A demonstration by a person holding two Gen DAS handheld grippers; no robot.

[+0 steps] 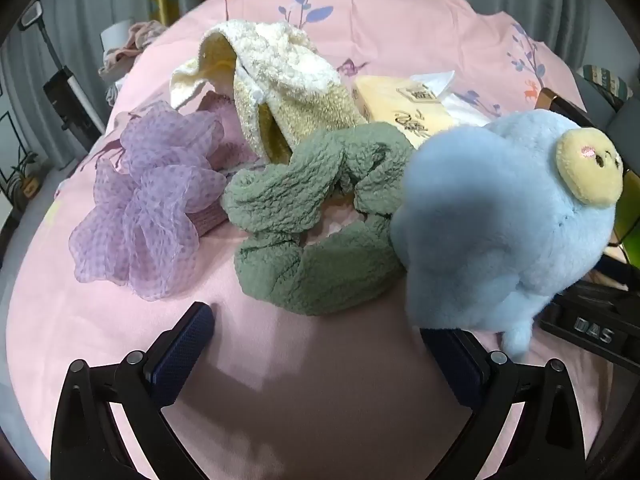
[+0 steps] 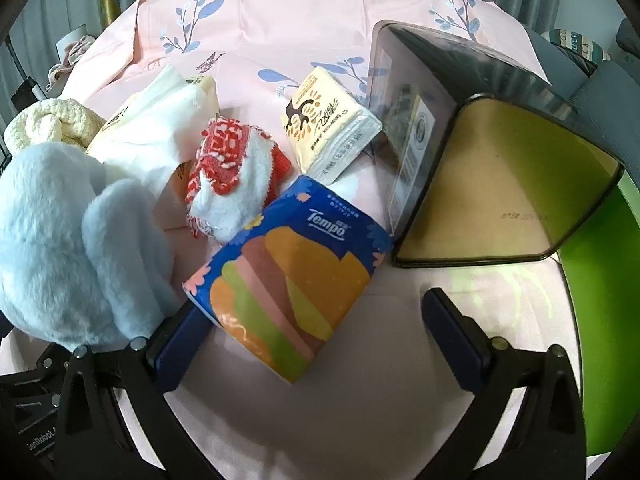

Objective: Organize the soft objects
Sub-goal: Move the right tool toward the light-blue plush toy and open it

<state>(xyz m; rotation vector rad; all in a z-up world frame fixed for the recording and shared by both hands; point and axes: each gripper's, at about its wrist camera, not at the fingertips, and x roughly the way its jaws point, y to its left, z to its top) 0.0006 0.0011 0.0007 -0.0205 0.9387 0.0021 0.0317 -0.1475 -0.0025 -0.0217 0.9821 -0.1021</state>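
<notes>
Left wrist view shows the left gripper [image 1: 316, 344] spread wide over pink bedding [image 1: 280, 400] — the right gripper [image 2: 316, 320] likewise gapes, a Tempo tissue pack [image 2: 288, 276] lying unpinched between its fingers.

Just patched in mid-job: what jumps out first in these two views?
The fluffy blue plush toy fills the right of the left wrist view, beside a green scrunchie and a purple gauze scrunchie. In the right wrist view, a blue Tempo tissue pack lies before the open right gripper.
</notes>
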